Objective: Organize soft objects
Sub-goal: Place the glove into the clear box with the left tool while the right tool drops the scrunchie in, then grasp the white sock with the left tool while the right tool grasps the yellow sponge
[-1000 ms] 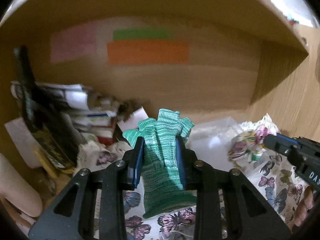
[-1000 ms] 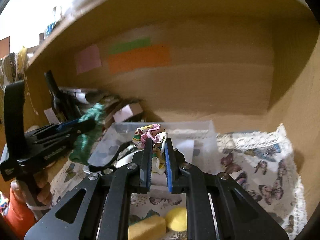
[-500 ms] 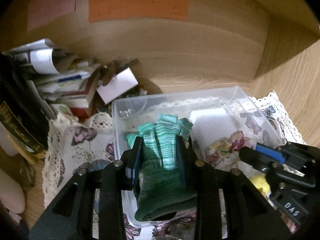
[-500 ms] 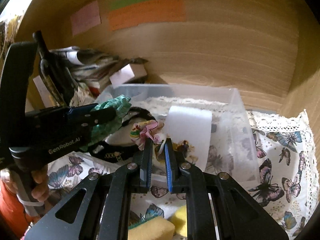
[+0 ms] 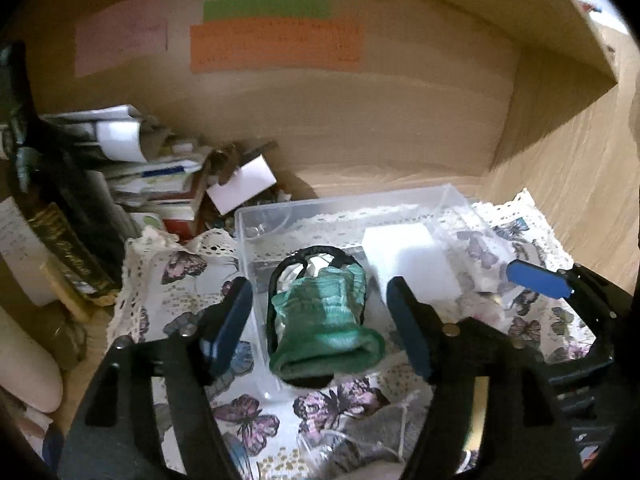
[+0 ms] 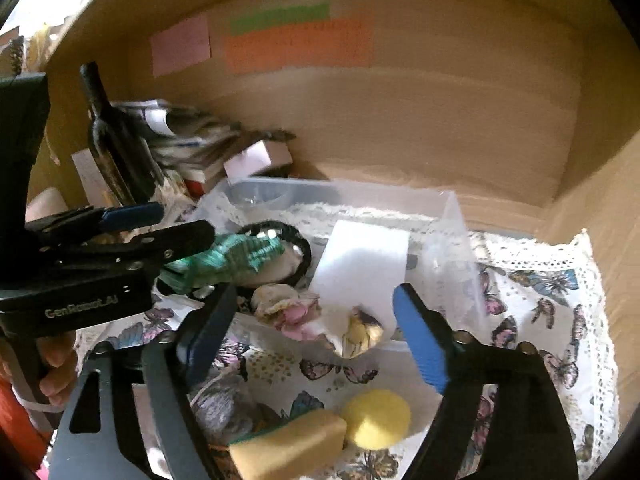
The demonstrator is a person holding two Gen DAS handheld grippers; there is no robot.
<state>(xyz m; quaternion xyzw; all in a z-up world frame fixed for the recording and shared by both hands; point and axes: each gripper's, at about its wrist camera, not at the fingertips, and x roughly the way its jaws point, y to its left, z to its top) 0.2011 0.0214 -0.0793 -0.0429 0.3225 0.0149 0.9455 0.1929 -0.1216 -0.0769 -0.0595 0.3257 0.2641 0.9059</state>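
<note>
Both grippers over the clear plastic bin [image 5: 452, 196], jaws just been opening on each. Left gripper [image 5: 320, 312] spread wide, with the green knit sock [image 5: 324, 320] between the pads but touching neither, so let go. Sock slumped over the near wall of the bin, cuff end toward the gripper, lying on top of a black loop [image 5: 280, 276] already in there. White foam block [image 5: 404, 256] just right of the sock, beyond the right pad.

Right gripper [image 6: 316, 336] likewise wide apart, nothing pinched. Floral fabric scrunchie [image 6: 288, 308] loose between its fingers, sitting at the near edge of the bin against the foot of the white block. Couldn't tell if resting on the rim or just inside. Left gripper off to its left, sock sticking out ahead of it.

Closer in, under the right gripper on the butterfly cloth [image 6: 552, 320]: yellow sponge [image 6: 288, 448], yellow pom-pom ball [image 6: 376, 420] touching it, grey woolly bundle [image 6: 224, 404] to the left. Bottle [image 6: 112, 140] and stacked papers [image 6: 184, 136] well off to the far left.
</note>
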